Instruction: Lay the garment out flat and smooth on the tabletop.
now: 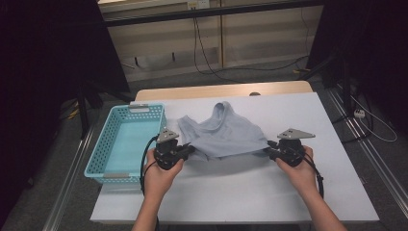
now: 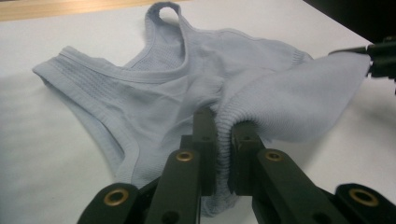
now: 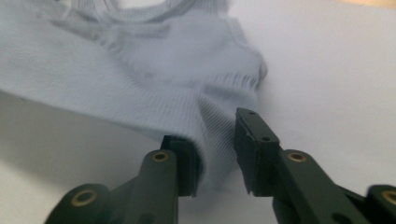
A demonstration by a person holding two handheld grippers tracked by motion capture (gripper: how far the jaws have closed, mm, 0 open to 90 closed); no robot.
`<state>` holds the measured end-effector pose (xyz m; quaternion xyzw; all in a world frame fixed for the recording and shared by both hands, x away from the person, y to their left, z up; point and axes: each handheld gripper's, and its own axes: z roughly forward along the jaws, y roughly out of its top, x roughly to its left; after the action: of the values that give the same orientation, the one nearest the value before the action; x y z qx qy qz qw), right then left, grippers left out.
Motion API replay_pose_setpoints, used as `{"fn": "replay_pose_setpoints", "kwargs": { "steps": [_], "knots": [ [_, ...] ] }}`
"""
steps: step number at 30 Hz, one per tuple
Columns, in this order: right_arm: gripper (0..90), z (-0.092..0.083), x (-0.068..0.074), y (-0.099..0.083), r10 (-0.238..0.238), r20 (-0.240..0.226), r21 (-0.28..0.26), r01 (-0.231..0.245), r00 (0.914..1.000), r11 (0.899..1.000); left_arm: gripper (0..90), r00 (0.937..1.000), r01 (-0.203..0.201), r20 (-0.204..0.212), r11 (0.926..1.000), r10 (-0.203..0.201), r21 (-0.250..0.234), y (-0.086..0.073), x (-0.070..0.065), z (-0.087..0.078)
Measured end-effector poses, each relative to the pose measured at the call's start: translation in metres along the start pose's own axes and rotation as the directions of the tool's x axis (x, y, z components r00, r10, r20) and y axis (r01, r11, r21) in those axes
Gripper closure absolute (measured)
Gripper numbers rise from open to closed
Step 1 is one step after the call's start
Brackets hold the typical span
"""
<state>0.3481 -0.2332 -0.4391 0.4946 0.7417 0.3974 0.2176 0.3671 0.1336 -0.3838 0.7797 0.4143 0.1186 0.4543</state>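
A light blue sleeveless top (image 1: pixel 221 134) lies on the white table cover, neck and straps toward the far side. My left gripper (image 1: pixel 192 150) holds the ribbed hem at the top's left near corner; in the left gripper view its jaws (image 2: pixel 224 126) are shut on that ribbing, and the top (image 2: pixel 187 88) spreads out beyond. My right gripper (image 1: pixel 268 145) is at the hem's right near corner. In the right gripper view its jaws (image 3: pixel 217 135) stand apart with the ribbed hem (image 3: pixel 140 70) between them; the cloth rests against one jaw and the other is clear of it.
A turquoise perforated basket (image 1: pixel 98 149) stands at the table's left edge, close to my left hand. The white cover (image 1: pixel 308 115) extends to the right and toward me. Cables lie on the floor beyond the table's far edge.
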Motion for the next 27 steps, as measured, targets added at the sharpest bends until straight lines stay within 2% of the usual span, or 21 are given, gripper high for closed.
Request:
{"fn": "replay_pose_setpoints", "kwargs": {
  "steps": [4,7,10,12,14,16,20,23,27],
  "knots": [
    [59.6,0.007,0.003,-0.006,-0.016,0.036,0.047,0.014,0.9992,0.999,83.9,1.0000,0.003,-0.006,1.0000,-0.003,-0.002,-0.001,0.003,-0.001],
    [60.0,0.009,0.001,-0.008,0.003,0.039,0.077,-0.006,0.9992,0.997,83.9,0.9999,0.010,-0.008,0.9999,-0.010,-0.009,-0.001,0.004,-0.001],
    [65.6,0.008,-0.001,-0.008,0.015,0.031,0.092,-0.017,0.9994,0.996,83.9,0.9999,0.009,-0.008,0.9999,-0.009,-0.014,-0.001,0.006,0.000],
    [83.1,0.005,-0.001,-0.007,0.021,0.003,0.058,-0.021,0.9998,0.998,83.8,0.9999,0.009,-0.010,0.9998,-0.010,-0.017,-0.001,0.006,0.000],
    [88.5,0.001,0.000,-0.003,0.021,-0.014,0.023,-0.021,0.9997,1.000,83.9,0.9998,0.008,-0.017,0.9997,-0.008,-0.023,0.000,0.007,-0.002],
    [88.8,-0.007,0.000,0.004,0.018,-0.017,-0.015,-0.018,0.9997,1.000,83.9,0.9997,0.018,-0.017,0.9993,-0.018,-0.034,0.000,0.009,-0.004],
    [88.8,-0.024,-0.009,0.014,0.052,-0.029,-0.102,-0.054,0.9982,0.993,83.8,0.9998,0.017,-0.007,0.9989,-0.018,-0.043,0.001,0.009,-0.005],
    [88.1,-0.026,-0.011,0.015,0.059,-0.039,-0.101,-0.063,0.9975,0.993,83.8,0.9999,0.014,-0.002,0.9995,-0.014,-0.027,0.001,0.009,-0.003],
    [87.7,-0.016,-0.011,0.008,0.051,-0.043,-0.056,-0.053,0.9978,0.997,83.7,0.9998,0.017,0.006,0.9998,-0.017,-0.011,-0.001,0.008,0.000]
  ]
}}
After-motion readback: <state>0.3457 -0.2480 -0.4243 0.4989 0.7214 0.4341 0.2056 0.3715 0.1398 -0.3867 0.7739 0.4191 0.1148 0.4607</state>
